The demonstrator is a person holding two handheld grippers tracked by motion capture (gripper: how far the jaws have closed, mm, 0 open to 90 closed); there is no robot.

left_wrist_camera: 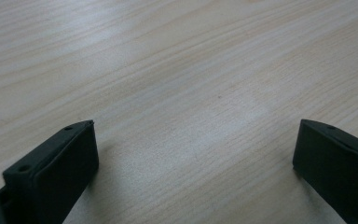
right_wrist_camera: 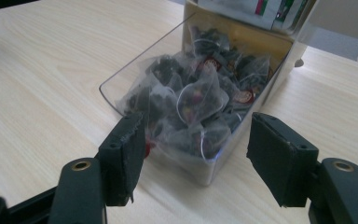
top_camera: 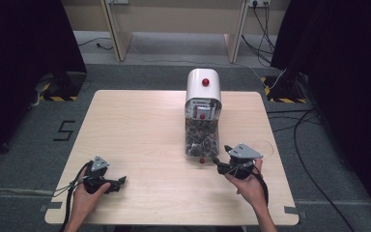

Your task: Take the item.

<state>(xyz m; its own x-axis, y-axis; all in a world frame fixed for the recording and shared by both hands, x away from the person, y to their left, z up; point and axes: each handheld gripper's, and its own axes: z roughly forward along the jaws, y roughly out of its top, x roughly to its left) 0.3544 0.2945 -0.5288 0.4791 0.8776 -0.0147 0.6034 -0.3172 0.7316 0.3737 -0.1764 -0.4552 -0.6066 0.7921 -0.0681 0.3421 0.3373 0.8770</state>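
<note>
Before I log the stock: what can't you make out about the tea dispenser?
- Clear plastic drawer of pyramid tea bags: bag count, piled over each other, right gripper view.
- Foil packets: cut off by top edge.
- White dispenser: labels too small, high view.

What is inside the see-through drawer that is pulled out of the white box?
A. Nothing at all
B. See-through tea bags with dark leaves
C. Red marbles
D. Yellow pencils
B: in the right gripper view the clear drawer is heaped with mesh tea bags full of dark leaves, and the right gripper hangs open just in front of it.
</note>
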